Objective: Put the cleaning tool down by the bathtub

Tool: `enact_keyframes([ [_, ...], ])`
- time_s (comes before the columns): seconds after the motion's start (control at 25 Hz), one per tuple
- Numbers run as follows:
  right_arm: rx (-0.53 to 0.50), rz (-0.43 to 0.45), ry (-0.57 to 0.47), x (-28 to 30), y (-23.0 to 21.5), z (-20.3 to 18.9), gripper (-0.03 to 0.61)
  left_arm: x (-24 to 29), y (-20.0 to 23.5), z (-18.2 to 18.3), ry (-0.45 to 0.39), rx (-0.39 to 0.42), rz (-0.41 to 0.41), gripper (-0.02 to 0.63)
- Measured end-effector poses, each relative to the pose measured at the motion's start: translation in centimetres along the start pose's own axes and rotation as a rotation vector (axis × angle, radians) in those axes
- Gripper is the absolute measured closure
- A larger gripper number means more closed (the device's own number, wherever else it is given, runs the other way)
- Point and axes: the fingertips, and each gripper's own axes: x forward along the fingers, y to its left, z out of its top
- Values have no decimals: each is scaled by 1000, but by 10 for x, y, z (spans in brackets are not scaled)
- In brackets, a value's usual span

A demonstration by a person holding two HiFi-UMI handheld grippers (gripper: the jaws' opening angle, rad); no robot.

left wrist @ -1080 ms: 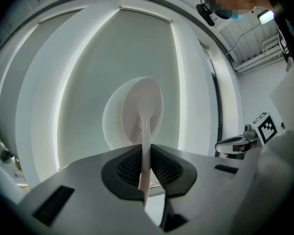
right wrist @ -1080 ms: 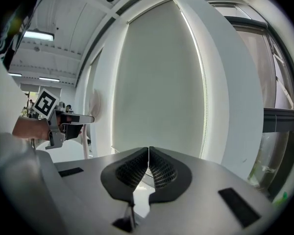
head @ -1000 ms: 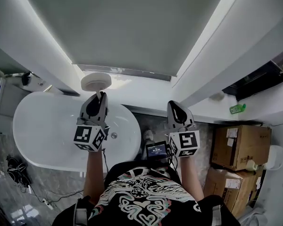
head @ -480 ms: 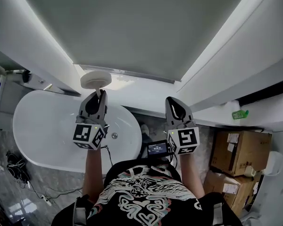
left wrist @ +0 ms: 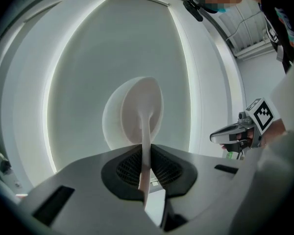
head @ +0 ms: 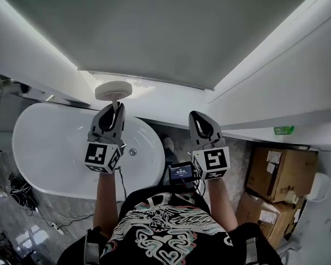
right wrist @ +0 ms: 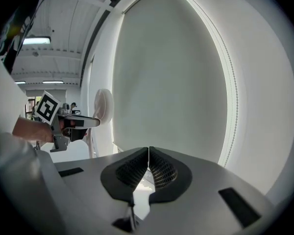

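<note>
The cleaning tool is white, with a thin handle and a round flat head [head: 113, 90]. My left gripper [head: 116, 111] is shut on its handle and holds it upright above the right end of the white bathtub [head: 49, 153]. In the left gripper view the handle [left wrist: 146, 146] runs up between the dark pads [left wrist: 127, 166] to the oval head [left wrist: 139, 106]. My right gripper [head: 197, 118] hovers to the right of the tub, over the floor, shut and empty; its pads [right wrist: 161, 170] meet in the right gripper view. The left gripper [right wrist: 73, 124] and the tool head [right wrist: 104, 106] show there too.
Cardboard boxes [head: 278, 173] are stacked at the right. A green item [head: 283, 130] lies on the white ledge above them. A small screen device [head: 181, 173] hangs at the person's chest. Cables [head: 19, 195] lie on the marbled floor left of the tub. The tub's drain [head: 132, 152] is near the left gripper.
The head view has tilted, so the tub and ledge sit a little differently. Both grippers drifted slightly left and up. The left grip on the tool is unchanged.
</note>
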Motion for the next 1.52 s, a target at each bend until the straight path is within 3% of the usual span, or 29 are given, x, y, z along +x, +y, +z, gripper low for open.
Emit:
enact_keyframes([
  [0.6, -43, 13, 115, 72, -26, -62, 549, 75, 8, -72, 130, 90, -82, 567],
  [1.08, -24, 29, 206, 100, -33, -118, 551, 92, 10, -131, 262, 190, -116, 568],
  [1.24, -29, 32, 218, 114, -40, -139, 549, 104, 12, -151, 261, 186, -116, 567],
  [1.4, -21, 45, 240, 122, -41, -158, 549, 111, 11, -164, 232, 111, -106, 568],
  [1.52, -10, 51, 253, 133, -48, -175, 551, 123, 12, -179, 238, 119, -109, 567],
])
